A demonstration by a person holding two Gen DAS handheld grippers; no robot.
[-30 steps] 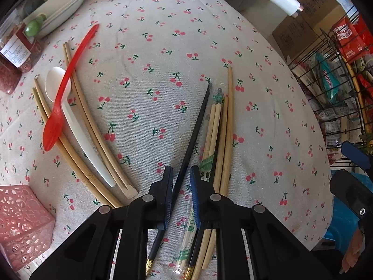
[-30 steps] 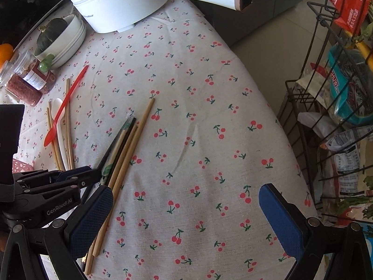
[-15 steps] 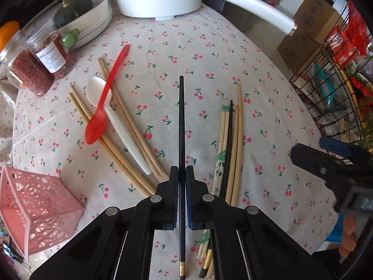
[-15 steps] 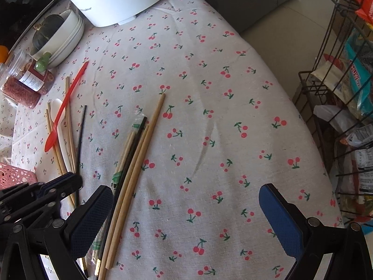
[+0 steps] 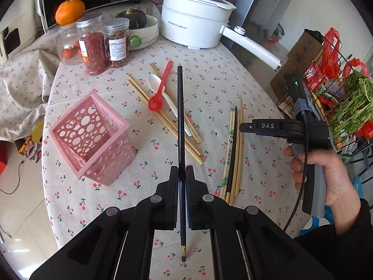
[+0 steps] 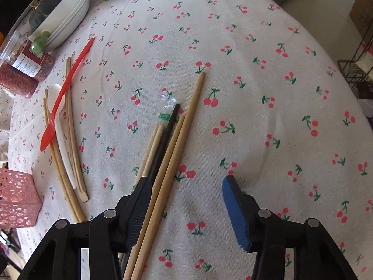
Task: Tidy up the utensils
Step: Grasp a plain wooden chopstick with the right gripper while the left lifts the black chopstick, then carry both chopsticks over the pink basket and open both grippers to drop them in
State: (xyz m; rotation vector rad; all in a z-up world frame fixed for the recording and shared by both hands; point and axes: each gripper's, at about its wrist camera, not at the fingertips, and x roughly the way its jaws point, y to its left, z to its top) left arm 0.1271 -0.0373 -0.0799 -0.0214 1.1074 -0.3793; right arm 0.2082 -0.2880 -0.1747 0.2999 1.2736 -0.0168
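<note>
My left gripper is shut on a black chopstick and holds it in the air above the cherry-print tablecloth. To its left a pink openwork basket stands empty. A red spoon, a white spoon and several wooden chopsticks lie behind it. My right gripper hangs low over a second bundle, its jaws closing. Two long wooden chopsticks lie between the jaws beside the left pad, not pressed. Another black chopstick and a wrapped pair run under the left finger.
Jars, stacked bowls holding a dark squash and a white electric pot with a long handle stand at the table's far side. A wire rack with greens and packets stands off the right edge. A person's hand holds the right gripper.
My left gripper shut on the black chopstick and rose with it, widening its view of the table. My right gripper sank toward the bundle and its jaws narrowed.
</note>
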